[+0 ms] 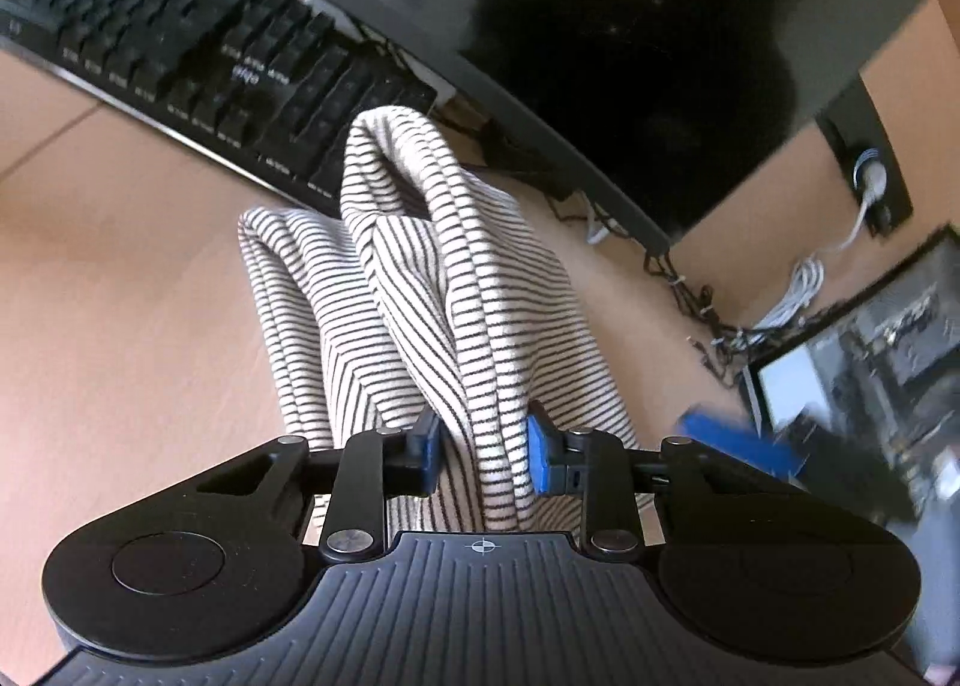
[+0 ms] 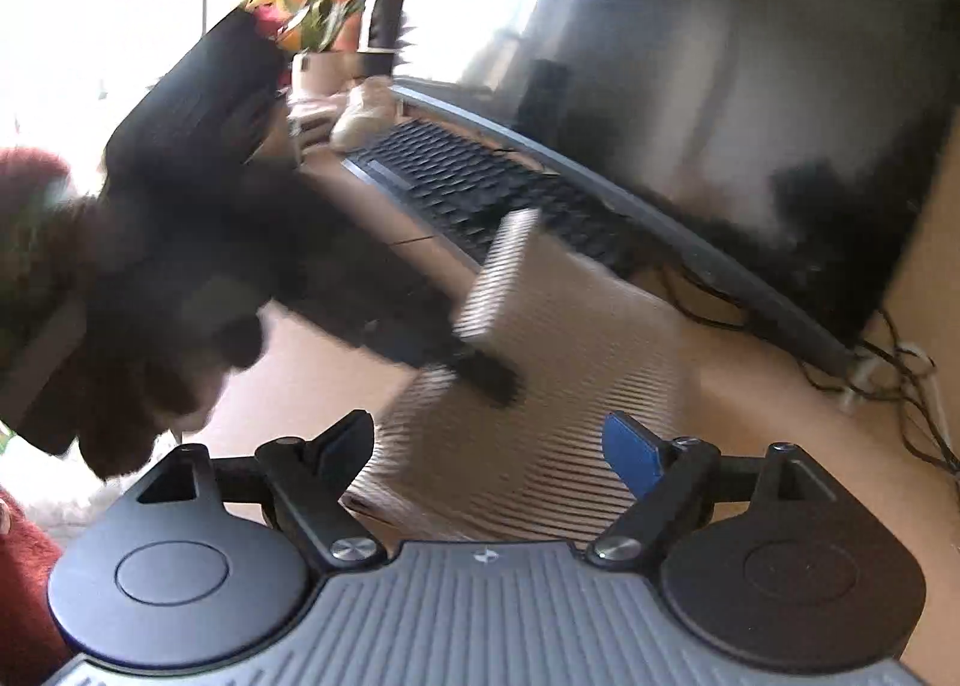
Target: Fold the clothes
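- Left wrist view: a striped cloth is pinched between the closed jaws of the left gripper and is lifted above a tan desk. The cloth hangs bunched, in folds. A black keyboard and a dark monitor are seen behind it, with tangled cables at right.
- Right wrist view: the right gripper is held with jaws wide apart, nothing between them. The cloth, blurred, is seen ahead over the desk. The left gripper is seen clamped on its edge.
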### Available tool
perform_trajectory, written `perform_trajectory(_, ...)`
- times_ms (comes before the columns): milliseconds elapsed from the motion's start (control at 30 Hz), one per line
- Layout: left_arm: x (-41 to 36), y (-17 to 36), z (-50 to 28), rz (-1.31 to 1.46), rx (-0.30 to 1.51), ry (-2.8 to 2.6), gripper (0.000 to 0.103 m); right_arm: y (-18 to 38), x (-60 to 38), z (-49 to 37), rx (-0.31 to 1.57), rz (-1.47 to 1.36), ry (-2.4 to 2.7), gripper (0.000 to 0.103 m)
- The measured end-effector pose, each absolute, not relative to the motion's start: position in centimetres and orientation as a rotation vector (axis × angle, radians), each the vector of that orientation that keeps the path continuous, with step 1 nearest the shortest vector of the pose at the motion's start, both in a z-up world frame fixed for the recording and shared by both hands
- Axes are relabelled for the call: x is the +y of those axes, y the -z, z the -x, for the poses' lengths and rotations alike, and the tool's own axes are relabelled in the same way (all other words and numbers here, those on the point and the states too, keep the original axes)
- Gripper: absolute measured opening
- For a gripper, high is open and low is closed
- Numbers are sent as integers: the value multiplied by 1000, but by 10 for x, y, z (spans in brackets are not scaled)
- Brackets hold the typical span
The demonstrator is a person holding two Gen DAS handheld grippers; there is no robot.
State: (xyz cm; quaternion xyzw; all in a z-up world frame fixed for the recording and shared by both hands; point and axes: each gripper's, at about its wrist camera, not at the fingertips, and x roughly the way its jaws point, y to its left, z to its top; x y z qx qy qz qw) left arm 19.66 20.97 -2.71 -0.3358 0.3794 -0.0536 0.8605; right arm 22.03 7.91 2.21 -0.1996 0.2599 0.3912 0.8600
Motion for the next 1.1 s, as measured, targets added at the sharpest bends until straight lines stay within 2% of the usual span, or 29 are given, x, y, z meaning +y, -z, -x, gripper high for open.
perform_trajectory(133,216,27,-202,774,808,115,30,10,111,-215,460,510,-713,82)
perform_trajectory(233,218,26,-205,800,810,119,30,15,115,-222,448,497,-677,69)
perform_trajectory(433,220,24,-204,821,798,134,30,3,105,-211,400,572,-752,30)
perform_trajectory(533,224,20,-201,851,774,145,30,-11,109,-202,332,638,-783,21)
perform_trajectory(667,237,9,-189,867,736,140,30,-20,123,-191,281,734,-857,19)
perform_trajectory(900,255,-5,-168,750,722,31,34,23,165,-163,346,933,-1068,17)
perform_trajectory(967,260,-9,-162,713,718,-2,39,25,174,-171,361,909,-1068,18)
perform_trajectory(1033,263,-14,-158,675,713,-21,54,22,182,-178,391,873,-1072,18)
perform_trajectory(1100,254,-19,-170,625,724,36,57,19,182,-181,398,871,-1075,17)
